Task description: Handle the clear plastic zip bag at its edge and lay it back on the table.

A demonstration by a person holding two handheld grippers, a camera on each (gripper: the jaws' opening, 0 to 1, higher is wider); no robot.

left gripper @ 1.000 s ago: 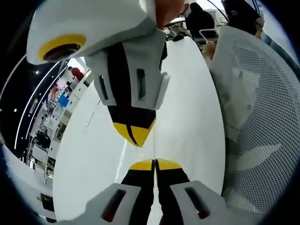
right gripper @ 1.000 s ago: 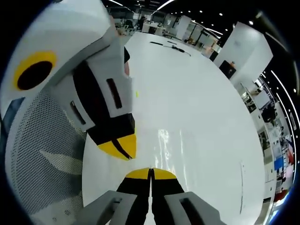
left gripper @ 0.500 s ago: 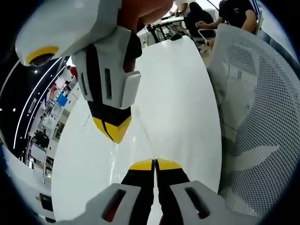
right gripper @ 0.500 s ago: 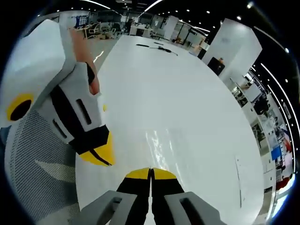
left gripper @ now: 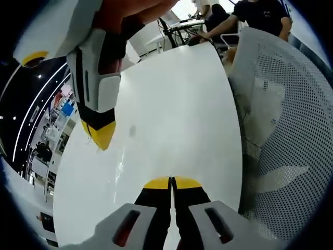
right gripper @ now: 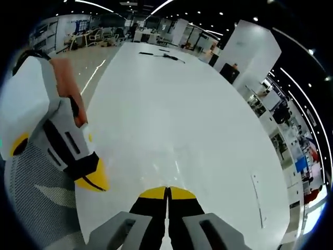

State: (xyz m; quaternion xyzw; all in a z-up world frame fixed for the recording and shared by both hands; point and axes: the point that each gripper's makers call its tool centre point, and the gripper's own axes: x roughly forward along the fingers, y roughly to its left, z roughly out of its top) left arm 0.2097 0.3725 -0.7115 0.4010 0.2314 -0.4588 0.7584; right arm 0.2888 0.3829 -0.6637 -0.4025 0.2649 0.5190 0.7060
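The clear zip bag [left gripper: 124, 166] is barely visible against the white table [left gripper: 182, 99], showing as faint glints and a thin edge line. In the left gripper view, my left gripper [left gripper: 170, 182] is shut at the bottom, with the bag's edge seemingly pinched in its tips. My right gripper [left gripper: 99, 138] hangs at the upper left, also shut, with a hand on it. In the right gripper view, my right gripper [right gripper: 167, 191] is shut just below the bag's glints [right gripper: 175, 167]. The left gripper [right gripper: 95, 182] sits apart from it at the lower left.
A white mesh chair [left gripper: 283, 120] stands close along the table's edge, and it also shows beside the left gripper [right gripper: 36, 208]. A person [left gripper: 260, 13] sits at the table's far end. Black cables [right gripper: 161, 54] lie far down the table [right gripper: 171, 99].
The two grippers have drawn apart: each has slid leftward and farther off in the other's view. Both stay shut. The bag's glints now spread wider between them.
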